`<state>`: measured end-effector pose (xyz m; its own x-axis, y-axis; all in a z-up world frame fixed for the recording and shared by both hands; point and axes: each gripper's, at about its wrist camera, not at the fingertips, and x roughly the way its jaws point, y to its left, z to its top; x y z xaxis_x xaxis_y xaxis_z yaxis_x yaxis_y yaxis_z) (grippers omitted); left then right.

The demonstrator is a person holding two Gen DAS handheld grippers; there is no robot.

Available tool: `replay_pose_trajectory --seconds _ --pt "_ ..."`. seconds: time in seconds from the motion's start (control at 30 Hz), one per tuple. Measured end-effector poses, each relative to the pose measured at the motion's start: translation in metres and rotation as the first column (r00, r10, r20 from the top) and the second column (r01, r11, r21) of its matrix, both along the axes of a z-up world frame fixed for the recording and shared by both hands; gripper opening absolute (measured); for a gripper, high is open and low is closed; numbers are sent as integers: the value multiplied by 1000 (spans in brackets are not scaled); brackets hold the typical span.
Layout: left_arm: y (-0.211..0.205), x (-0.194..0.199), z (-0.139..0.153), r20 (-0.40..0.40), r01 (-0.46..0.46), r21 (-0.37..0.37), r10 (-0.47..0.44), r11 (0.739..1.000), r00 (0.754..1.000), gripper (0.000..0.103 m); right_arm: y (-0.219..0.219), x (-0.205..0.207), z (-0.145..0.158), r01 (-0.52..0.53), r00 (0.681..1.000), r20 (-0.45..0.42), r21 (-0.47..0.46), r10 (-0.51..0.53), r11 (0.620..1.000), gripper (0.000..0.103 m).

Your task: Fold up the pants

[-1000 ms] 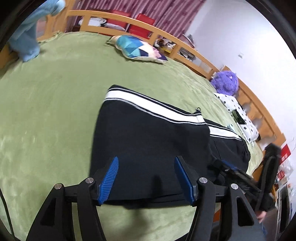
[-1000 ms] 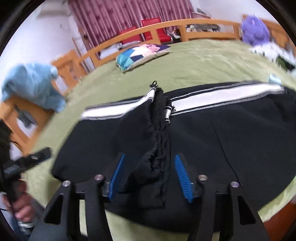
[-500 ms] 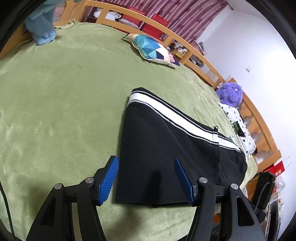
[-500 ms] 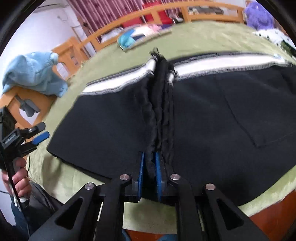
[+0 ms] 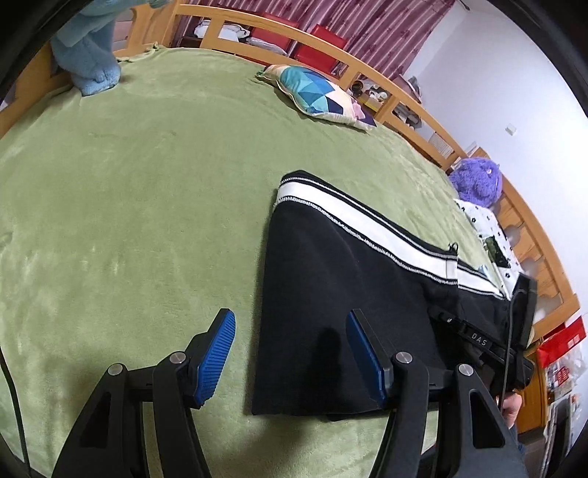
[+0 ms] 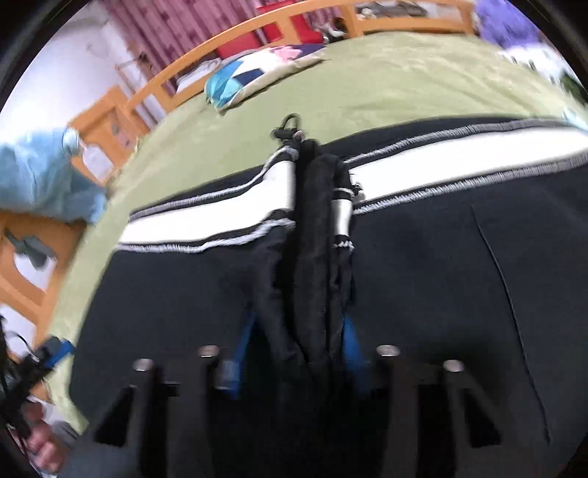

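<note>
Black pants with a white side stripe lie flat on the green blanket of a wooden-railed bed, folded lengthwise, hem end toward the left wrist camera. Left hand-held gripper is released, blue pads spread wide: left pad over bare blanket, right pad over the black fabric near the hem edge, nothing between them but cloth lying flat. Whether the pads touch the fabric can't be told. Right hand-held gripper view is motion-blurred; a bunched ridge of black fabric runs up between its blue pads, which sit close against both sides of the bunch, so it reads as clenched on the pants. A drawstring loop sticks out at the far end of the ridge, where the white stripe is pinched in. In the left wrist view the right hand-held gripper's black body sits on the pants at the far right edge. Patterned pillow near the headboard rail, light blue plush at the far left corner, purple plush on the right side, polka-dot cloth just beside it. Red chairs and a maroon curtain behind the rail.
</note>
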<state>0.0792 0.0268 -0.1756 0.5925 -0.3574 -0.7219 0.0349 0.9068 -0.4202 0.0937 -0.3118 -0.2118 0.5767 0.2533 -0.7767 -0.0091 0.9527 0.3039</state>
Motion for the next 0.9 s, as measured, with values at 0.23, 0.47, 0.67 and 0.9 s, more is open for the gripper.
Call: replay_pose_trajectory --seconds 0.23,0.47,0.67,0.9 --pt "-14 -2 -6 -5 28 47 -27 999 1000 61 -50 -24 35 76 987 133 128 -93 989 14" --pt "-17 -4 -4 -2 32 55 -32 998 999 61 -50 -23 0 107 994 11 104 -108 989 29" --pt "-20 -10 -3 25 12 66 -14 998 1000 60 -52 -36 5 82 996 -23 62 -81 995 39" --pt "-23 -19 5 75 -11 70 5 998 997 54 -55 -52 29 154 985 80 20 -155 988 46"
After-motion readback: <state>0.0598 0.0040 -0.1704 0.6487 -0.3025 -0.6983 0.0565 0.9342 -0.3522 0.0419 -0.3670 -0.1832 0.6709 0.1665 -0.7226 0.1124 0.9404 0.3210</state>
